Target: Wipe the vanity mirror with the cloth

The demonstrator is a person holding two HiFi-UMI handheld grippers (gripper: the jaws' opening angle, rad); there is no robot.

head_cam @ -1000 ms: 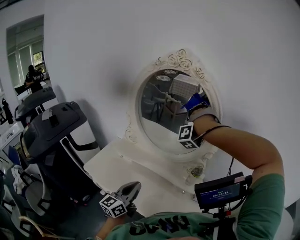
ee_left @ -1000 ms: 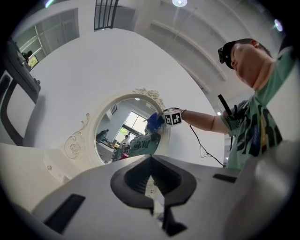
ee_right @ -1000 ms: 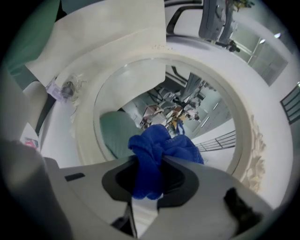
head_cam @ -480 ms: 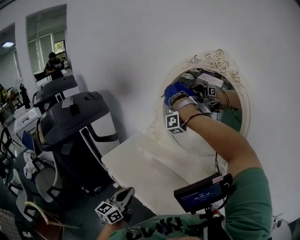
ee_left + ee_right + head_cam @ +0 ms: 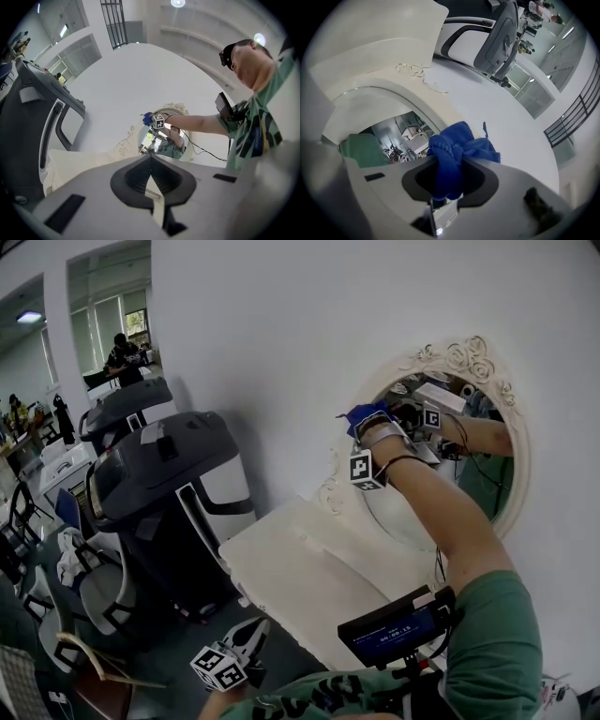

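An oval vanity mirror [image 5: 469, 470] in an ornate white frame [image 5: 464, 357] hangs on the white wall above a white vanity top [image 5: 300, 568]. My right gripper [image 5: 367, 418] is raised to the mirror's upper left edge, shut on a bunched blue cloth [image 5: 364, 414]. In the right gripper view the blue cloth [image 5: 457, 150] bulges out between the jaws, against the frame where it meets the mirror glass [image 5: 401, 131]. My left gripper [image 5: 246, 645] hangs low, shut, nothing in it; its view shows the mirror [image 5: 161, 138] from afar.
Two large dark grey and white machines [image 5: 159, 484] stand left of the vanity, with chairs [image 5: 94, 601] below them. A small screen [image 5: 394, 626] is mounted at the person's chest. Another person [image 5: 122, 351] stands far back in the room.
The right gripper has carried the cloth from the mirror's right side across the glass to its upper left edge. The head view has swung left. The left gripper stays low.
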